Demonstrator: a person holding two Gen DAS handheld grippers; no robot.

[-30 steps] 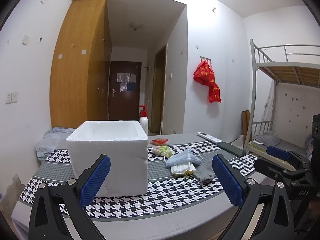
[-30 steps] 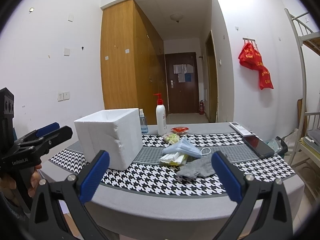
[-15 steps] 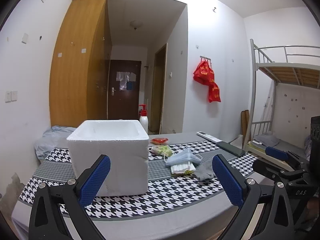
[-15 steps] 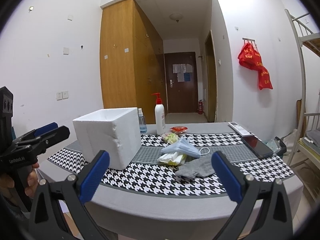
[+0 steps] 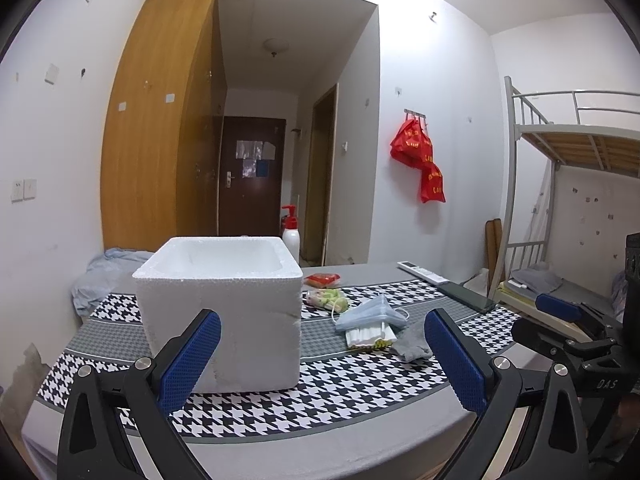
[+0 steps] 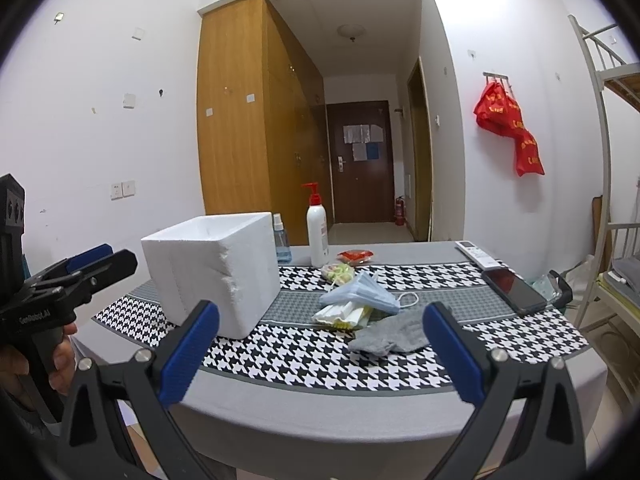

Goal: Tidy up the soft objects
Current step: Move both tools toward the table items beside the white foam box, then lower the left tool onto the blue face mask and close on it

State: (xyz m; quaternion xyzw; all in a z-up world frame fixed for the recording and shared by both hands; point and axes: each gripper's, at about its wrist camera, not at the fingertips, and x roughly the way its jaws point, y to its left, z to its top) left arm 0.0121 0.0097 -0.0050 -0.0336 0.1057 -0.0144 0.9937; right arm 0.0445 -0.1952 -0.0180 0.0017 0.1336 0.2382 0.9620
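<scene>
1. Evidently, nothing has yet been sorted: the white foam box (image 5: 224, 312), seen left of centre in the left wrist view, shows only bare inner walls at its open top, though its floor is hidden from both cameras.
2. Right of the box, at mid-frame, the soft objects are seen lying loose in a small heap on the houndstooth tabletop (image 6: 400, 368): a blue face mask (image 6: 362, 294) draped over a pack of white sticks (image 6: 340, 314), and a grey glove (image 6: 390, 336) just beside them toward the near edge.
3. Behind the heap, a bag of green-and-yellow items (image 6: 340, 272) and a red packet (image 6: 355, 255) are shown; whether they count as soft cannot be told.
4. The left gripper (image 5: 320, 364) is held low at the near tabletop edge, its fingers (image 5: 190, 360) set wide apart and holding nothing; the box is framed between them.
5. The right gripper (image 6: 320, 354) is likewise held short of the heap, its fingers (image 6: 450, 354) spread wide and empty; the glove lies nearest it.
6. A phone (image 6: 514, 290), a remote (image 6: 476, 254) and a pump bottle (image 6: 317, 228) are shown at the right and rear; these are judged to be no part of the sorting.
7. The whole task is judged to remain: each soft piece has still to be picked up and placed, presumably in the box.
</scene>
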